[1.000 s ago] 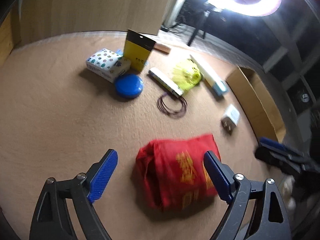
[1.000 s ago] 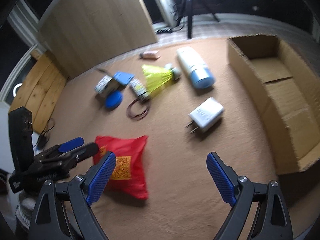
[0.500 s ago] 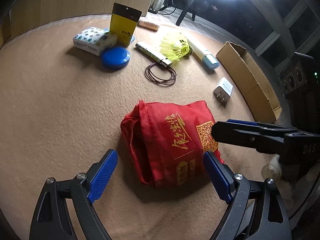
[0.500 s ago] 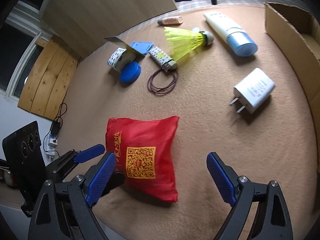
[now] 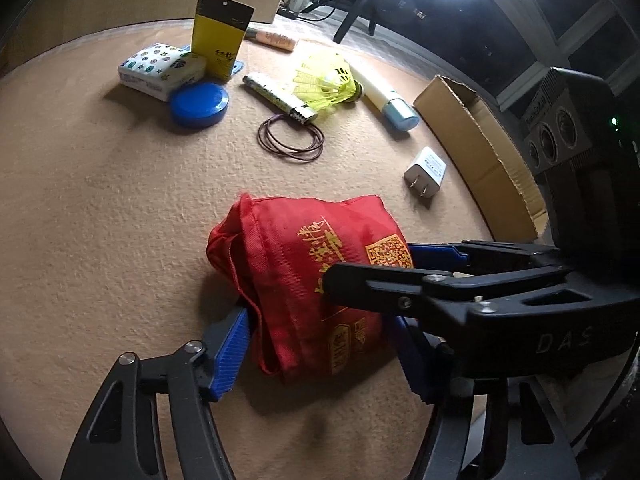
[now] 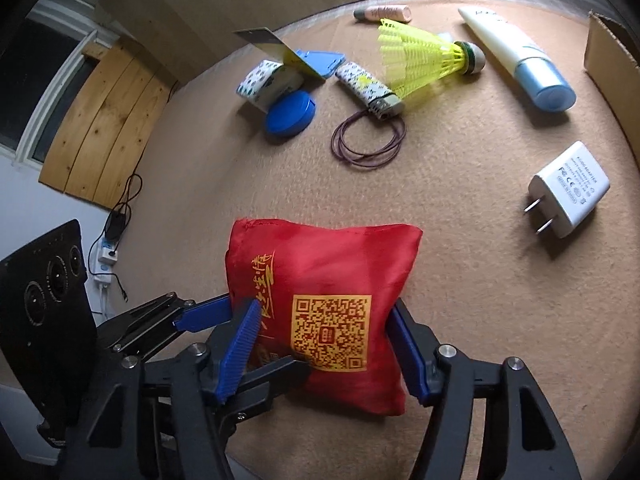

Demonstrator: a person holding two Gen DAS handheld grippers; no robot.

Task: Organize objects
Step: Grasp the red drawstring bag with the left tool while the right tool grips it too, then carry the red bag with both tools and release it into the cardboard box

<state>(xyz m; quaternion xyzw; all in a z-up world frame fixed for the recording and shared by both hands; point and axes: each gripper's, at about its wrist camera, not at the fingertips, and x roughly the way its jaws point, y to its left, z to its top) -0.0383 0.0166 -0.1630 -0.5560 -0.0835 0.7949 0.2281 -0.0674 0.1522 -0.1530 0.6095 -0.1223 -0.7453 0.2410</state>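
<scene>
Red bag (image 5: 320, 280) lies on tan counter (image 5: 100, 220), between both grippers' jaws. Left gripper (image 5: 320, 344) closing on bag's near end, blue pads at its sides, not clearly pressing yet. Right gripper (image 6: 324, 352) closing too, bag btwn its pads. White charger (image 6: 568, 188) ahead-right of right gripper; cardboard box (image 5: 480, 148) beyond.

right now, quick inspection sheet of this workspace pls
surface: tan carpet, no spills seen
job's things: red bag lying flat; open cardboard box at the edge
clutter: yellow shuttlecock, white charger, blue disc, tube, hair ties
grippers: left gripper and right gripper straddle the bag, jaws closing
cables: power strip and cord on the floor
surroundings: wooden panels, bright lamp
</scene>
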